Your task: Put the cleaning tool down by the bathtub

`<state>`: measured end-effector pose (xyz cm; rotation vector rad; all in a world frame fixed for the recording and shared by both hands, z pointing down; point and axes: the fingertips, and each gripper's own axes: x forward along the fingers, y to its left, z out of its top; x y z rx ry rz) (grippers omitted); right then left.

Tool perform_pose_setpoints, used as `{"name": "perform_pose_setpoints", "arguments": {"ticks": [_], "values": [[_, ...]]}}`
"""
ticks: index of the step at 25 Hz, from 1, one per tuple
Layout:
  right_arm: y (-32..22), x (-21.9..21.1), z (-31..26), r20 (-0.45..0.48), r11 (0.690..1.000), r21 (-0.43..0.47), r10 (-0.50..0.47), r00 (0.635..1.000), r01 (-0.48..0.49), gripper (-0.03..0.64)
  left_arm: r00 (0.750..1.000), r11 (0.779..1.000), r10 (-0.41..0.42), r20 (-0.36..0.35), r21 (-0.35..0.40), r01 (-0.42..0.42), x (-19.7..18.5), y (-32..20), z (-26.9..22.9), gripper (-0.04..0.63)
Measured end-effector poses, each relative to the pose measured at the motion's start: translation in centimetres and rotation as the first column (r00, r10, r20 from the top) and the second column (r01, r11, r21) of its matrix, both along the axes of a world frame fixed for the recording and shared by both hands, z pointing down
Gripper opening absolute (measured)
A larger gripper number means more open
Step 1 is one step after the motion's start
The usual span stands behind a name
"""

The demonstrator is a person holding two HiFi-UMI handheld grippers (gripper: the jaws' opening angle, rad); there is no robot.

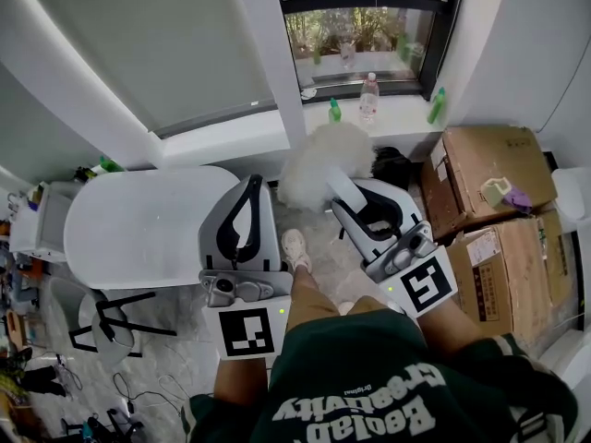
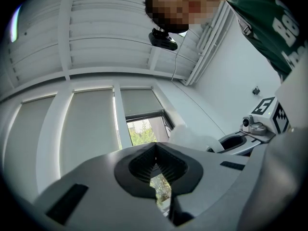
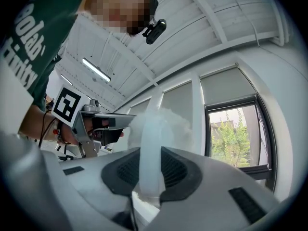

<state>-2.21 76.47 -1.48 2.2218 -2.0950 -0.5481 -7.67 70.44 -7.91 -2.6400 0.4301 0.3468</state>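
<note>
right gripper [image 3: 150, 174]: jaws clamped on the duster's white handle | duster [image 1: 323, 162]: fluffy head raised, just beside the bathtub [image 1: 138, 224] end, below the windowsill [image 1: 388, 100] | left gripper [image 2: 155, 170]: jaws together, nothing between them, over the bathtub's edge

Floor [image 1: 185, 353]: grey marbled tile.
- Left: white bathtub [image 1: 138, 224].
- Near left: black stand [image 1: 109, 317], loose cables [image 1: 129, 397].
- Centre: person's white shoe [image 1: 295, 247].
- Right: far cardboard box [image 1: 485, 164] and near cardboard box [image 1: 503, 270], touching.

Window sill [image 1: 402, 107], far: left green bottle [image 1: 334, 111], clear bottle [image 1: 369, 97], right green bottle [image 1: 437, 106], all upright.
</note>
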Motion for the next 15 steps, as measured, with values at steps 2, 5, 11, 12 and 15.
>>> {"name": "perform_pose_setpoints", "arguments": {"ticks": [2, 5, 11, 12, 15], "values": [[-1.2, 0.9, 0.2, 0.007, 1.0, -0.003, 0.002, 1.0, -0.002, 0.095, 1.0, 1.0, 0.006, -0.001, -0.012, -0.006, 1.0, -1.3, 0.3, 0.005], [-3.6, 2.3, 0.5, 0.011, 1.0, -0.002, 0.007, 1.0, -0.007, 0.095, 1.0, 1.0, 0.007, 0.007, -0.024, -0.007, 2.5, -4.0, 1.0, 0.005], [-10.2, 7.3, 1.9, -0.003, 0.999, -0.026, 0.048, 0.999, -0.048, 0.095, 0.999, 0.998, -0.017, 0.043, -0.061, 0.019, 7.5, -12.1, 3.4, 0.005], [-11.5, 8.5, 1.9, 0.0, 0.998, -0.02, 0.06, 0.998, -0.06, 0.094, 0.999, 0.998, -0.015, 0.05, -0.054, 0.017, 8.6, -13.6, 3.6, 0.005], [-15.2, 11.4, 1.6, 0.014, 0.996, -0.014, 0.09, 0.996, -0.09, 0.094, 0.997, 0.999, -0.007, 0.078, -0.051, 0.011, 11.5, -18.1, 4.0, 0.005]]}}
